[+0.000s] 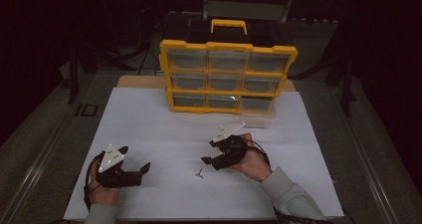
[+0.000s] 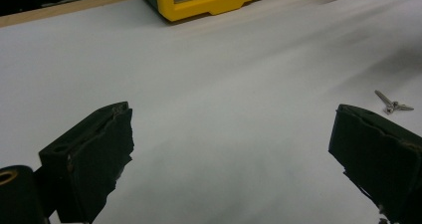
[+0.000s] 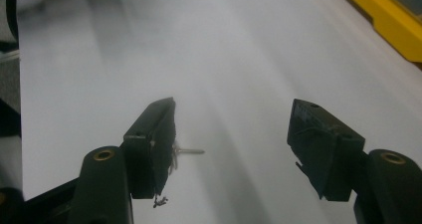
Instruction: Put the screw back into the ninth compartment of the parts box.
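Your right gripper hangs over the middle of the white table, nearer its front edge than its back, with the jaws spread apart and nothing between them. Just below and to the left of its tips in the high view lies a small metal screw, flat on the bare surface and touched by neither gripper. From the right gripper view, that screw sticks out from behind one black jaw, partly hidden by it, so you cannot tell whether the pad brushes it.

Your left gripper sits near the front left corner of the table, its jaws also wide apart and empty. Along its own view the screw shows just beyond one jaw tip, well clear of the pads.

At the back edge of the table stands the yellow drawer organizer, upright, with its clear drawers facing you and a handle on top. It is well apart from both grippers and from the screw.
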`<state>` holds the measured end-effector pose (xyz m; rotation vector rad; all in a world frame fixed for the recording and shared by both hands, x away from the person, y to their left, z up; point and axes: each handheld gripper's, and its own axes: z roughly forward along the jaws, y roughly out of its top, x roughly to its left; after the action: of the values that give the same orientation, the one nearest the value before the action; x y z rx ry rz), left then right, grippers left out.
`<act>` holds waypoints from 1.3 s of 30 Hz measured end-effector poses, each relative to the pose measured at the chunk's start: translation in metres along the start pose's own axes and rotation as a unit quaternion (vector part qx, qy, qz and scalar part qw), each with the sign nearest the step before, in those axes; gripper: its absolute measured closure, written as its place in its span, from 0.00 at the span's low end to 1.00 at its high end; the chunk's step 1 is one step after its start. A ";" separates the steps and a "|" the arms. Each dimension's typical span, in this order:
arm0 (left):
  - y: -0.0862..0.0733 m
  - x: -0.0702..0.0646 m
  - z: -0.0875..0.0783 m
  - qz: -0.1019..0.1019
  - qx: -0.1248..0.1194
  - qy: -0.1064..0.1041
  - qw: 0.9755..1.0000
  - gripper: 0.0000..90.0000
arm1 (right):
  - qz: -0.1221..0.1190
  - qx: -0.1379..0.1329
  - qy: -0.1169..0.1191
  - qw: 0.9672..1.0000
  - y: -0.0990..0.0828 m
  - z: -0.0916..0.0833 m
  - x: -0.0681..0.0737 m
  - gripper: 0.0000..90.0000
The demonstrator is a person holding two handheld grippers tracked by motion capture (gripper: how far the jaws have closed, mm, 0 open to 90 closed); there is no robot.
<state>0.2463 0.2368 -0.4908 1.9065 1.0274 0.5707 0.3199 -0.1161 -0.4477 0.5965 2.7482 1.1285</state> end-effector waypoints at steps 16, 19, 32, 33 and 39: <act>0.000 0.000 0.000 -0.001 0.002 -0.001 1.000 0.05 | -0.017 0.061 0.015 0.998 0.003 0.019 0.012 0.42; 0.000 0.000 0.000 0.000 0.002 0.000 1.000 0.05 | -0.018 0.068 0.017 0.997 0.001 0.022 0.014 0.43; 0.000 0.000 0.001 0.000 0.003 -0.001 1.000 0.05 | -0.033 0.106 0.022 0.994 -0.007 0.046 0.028 0.47; 0.000 0.000 0.001 0.000 0.003 -0.001 1.000 0.05 | -0.034 0.108 0.021 0.993 -0.008 0.048 0.028 0.48; 0.000 0.000 0.000 -0.001 0.002 0.000 1.000 0.05 | -0.039 0.121 0.019 0.992 -0.011 0.059 0.032 0.52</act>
<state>0.2467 0.2369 -0.4912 1.9100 1.0305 0.5672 0.3015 -0.0721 -0.4959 0.4896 2.9368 0.8056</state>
